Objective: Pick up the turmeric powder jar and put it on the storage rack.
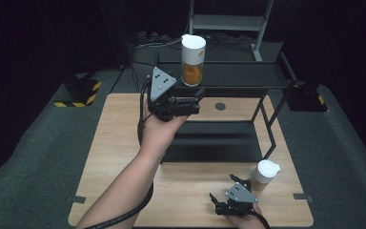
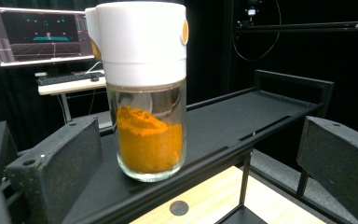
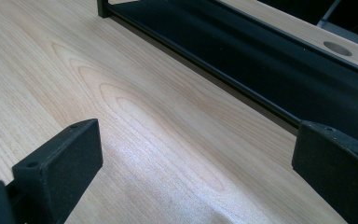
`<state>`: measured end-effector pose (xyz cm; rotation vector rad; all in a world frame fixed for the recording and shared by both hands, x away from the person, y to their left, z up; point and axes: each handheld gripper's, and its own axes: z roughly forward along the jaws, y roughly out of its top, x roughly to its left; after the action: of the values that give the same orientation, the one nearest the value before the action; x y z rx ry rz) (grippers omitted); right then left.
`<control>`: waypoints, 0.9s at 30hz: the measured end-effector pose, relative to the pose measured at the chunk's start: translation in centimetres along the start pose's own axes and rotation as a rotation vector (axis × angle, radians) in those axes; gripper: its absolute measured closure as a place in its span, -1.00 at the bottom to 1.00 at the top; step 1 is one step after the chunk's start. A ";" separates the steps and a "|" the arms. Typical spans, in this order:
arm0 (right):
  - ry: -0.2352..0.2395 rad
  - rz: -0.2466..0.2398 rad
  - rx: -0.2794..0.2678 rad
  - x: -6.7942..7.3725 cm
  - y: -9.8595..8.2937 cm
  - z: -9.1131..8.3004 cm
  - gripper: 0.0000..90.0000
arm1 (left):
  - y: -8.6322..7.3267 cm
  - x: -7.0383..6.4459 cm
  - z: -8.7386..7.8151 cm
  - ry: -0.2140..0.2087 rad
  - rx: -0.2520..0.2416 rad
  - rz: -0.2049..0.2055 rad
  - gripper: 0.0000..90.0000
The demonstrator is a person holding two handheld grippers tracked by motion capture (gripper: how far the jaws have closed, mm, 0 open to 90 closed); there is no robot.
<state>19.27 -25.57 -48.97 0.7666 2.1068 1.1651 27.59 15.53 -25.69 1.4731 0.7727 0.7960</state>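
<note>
Spice jar [image 1: 193,60], white lid, orange powder inside, stands upright on the top shelf of the black rack [image 1: 248,76]. Left gripper [image 1: 201,95] is raised just before the jar, jaws spread, not touching it. Right gripper [image 1: 223,188] is low over the wooden table [image 1: 119,143], jaws spread, empty; a second white-lidded jar [image 1: 266,174] stands beside it

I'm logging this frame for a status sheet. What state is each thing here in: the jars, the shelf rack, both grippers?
Spice jar: upright on the rack's top shelf, lid on, partly filled with orange powder.
White-lidded jar: upright on the table, lid on.
Shelf rack: standing on the table.
Left gripper: open, near the spice jar, holding nothing.
Right gripper: open, empty, low over the table.
</note>
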 end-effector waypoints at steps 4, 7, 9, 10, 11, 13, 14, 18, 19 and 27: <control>0.000 0.000 -0.001 0.0 0.0 0.0 -0.98 | -0.3 -0.1 -0.6 -0.006 0.003 0.006 -0.99; 0.000 -0.003 -0.001 0.0 0.0 0.0 -0.98 | -0.5 -0.1 -0.9 -0.007 0.009 0.013 -0.99; 0.000 -0.004 0.000 0.0 0.0 0.0 -0.98 | -0.7 0.0 -1.0 -0.009 0.010 0.012 -0.99; 0.000 -0.003 0.000 0.0 0.0 0.0 -0.98 | -0.7 0.0 -1.0 -0.009 0.010 0.012 -0.99; 0.000 -0.003 0.000 0.0 0.0 0.0 -0.98 | -0.8 0.0 -1.1 -0.009 0.012 0.014 -0.99; 0.001 -0.004 0.000 0.0 0.0 0.0 -0.98 | -1.2 0.0 -1.3 -0.012 0.015 0.019 -0.99; 0.001 -0.004 0.000 0.0 0.0 0.0 -0.98 | -1.2 0.0 -1.3 -0.012 0.015 0.019 -0.99; 0.002 -0.005 0.000 0.0 0.0 0.0 -0.98 | -1.8 0.0 -1.7 -0.015 0.020 0.019 -0.99; 0.001 -0.006 0.000 0.0 0.0 0.0 -0.98 | -2.1 0.0 -1.9 -0.017 0.025 0.021 -0.99; 0.002 -0.008 0.002 0.0 0.0 0.0 -0.98 | -4.0 -0.1 -3.0 -0.024 0.041 0.028 -0.99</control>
<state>19.27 -25.52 -48.96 0.7574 2.1108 1.1607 24.99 17.21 -29.59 1.5306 0.7554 0.7862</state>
